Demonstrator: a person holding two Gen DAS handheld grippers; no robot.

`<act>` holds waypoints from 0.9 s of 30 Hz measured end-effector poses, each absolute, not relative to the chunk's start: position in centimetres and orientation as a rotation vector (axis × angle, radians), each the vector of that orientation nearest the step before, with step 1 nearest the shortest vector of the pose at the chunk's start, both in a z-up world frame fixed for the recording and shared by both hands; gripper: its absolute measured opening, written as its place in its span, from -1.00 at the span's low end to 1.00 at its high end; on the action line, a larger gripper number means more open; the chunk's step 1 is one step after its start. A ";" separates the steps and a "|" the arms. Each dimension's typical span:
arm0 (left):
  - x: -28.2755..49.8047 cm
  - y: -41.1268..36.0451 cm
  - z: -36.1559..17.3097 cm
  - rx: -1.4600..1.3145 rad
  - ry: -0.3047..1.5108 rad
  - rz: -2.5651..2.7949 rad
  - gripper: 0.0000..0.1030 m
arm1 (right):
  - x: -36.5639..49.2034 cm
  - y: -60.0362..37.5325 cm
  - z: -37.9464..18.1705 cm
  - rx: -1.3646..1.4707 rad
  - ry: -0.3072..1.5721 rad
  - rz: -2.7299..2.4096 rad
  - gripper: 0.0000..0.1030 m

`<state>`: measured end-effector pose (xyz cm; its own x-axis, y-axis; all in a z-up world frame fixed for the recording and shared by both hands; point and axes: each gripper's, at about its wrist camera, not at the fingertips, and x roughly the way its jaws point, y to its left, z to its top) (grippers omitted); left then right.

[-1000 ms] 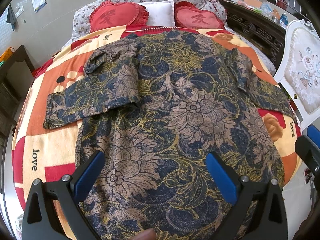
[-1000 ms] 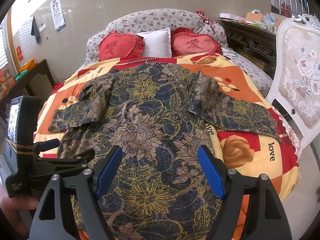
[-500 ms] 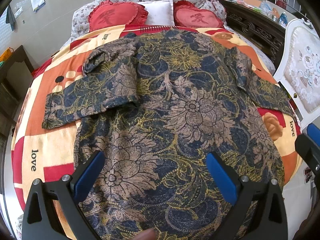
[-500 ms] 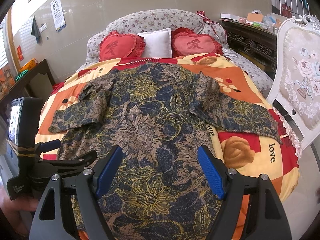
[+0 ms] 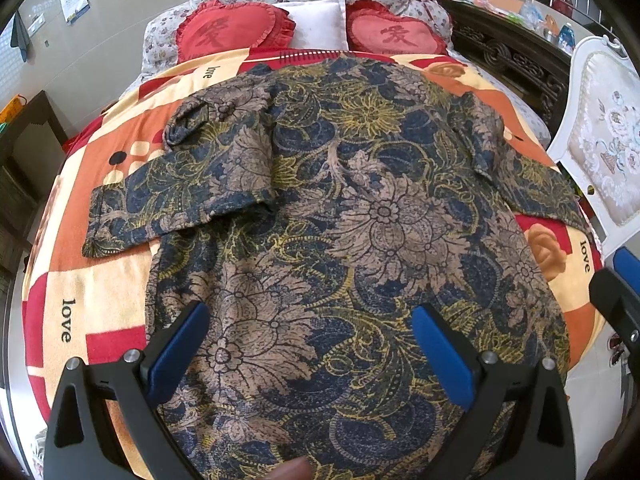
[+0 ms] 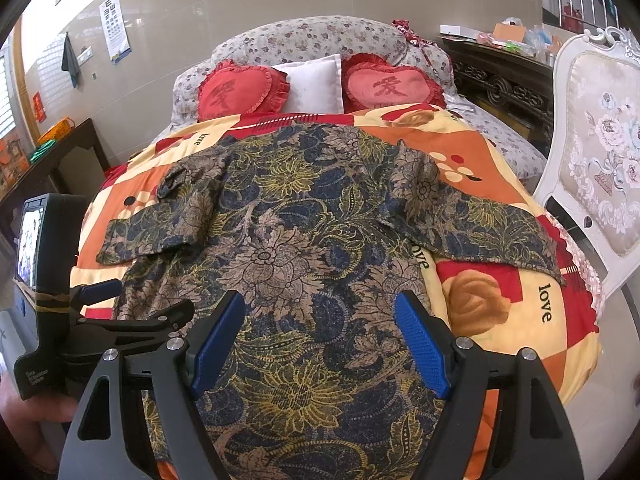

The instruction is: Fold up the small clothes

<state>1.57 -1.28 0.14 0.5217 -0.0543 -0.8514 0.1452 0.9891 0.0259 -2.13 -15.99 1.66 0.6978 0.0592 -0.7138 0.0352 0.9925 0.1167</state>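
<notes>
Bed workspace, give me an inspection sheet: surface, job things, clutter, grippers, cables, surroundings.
Surface: red, orange and cream "love" print blanket covering the bed.
Job's things: dark blue and tan floral patterned garment spread flat, both sleeves out sideways.
Clutter: two red heart-shaped cushions and a white pillow at the headboard.
Grippers: left gripper and right gripper open above the garment's near end, blue fingers empty.
Cables: nothing seen.
Surroundings: white upholstered chair, dark carved sideboard, tiled wall.
</notes>
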 end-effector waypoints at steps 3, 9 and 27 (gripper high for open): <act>1.6 -1.3 0.1 0.098 1.017 -0.120 0.99 | -2.1 -16.0 1.7 0.123 0.799 0.014 0.53; 1.8 -0.6 -0.2 0.086 1.020 -0.105 0.99 | -2.1 -16.0 1.6 0.122 0.801 0.015 0.53; 8.6 19.6 -6.9 -0.333 1.027 -0.048 0.99 | 7.0 -13.1 -6.3 0.057 0.845 0.035 0.53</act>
<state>8.60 19.64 -6.89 0.5213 -0.1942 -0.8310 -0.1159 0.9487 -0.2943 7.04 -13.10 -6.25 0.6636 0.0535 -0.7462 -0.0080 0.9979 0.0644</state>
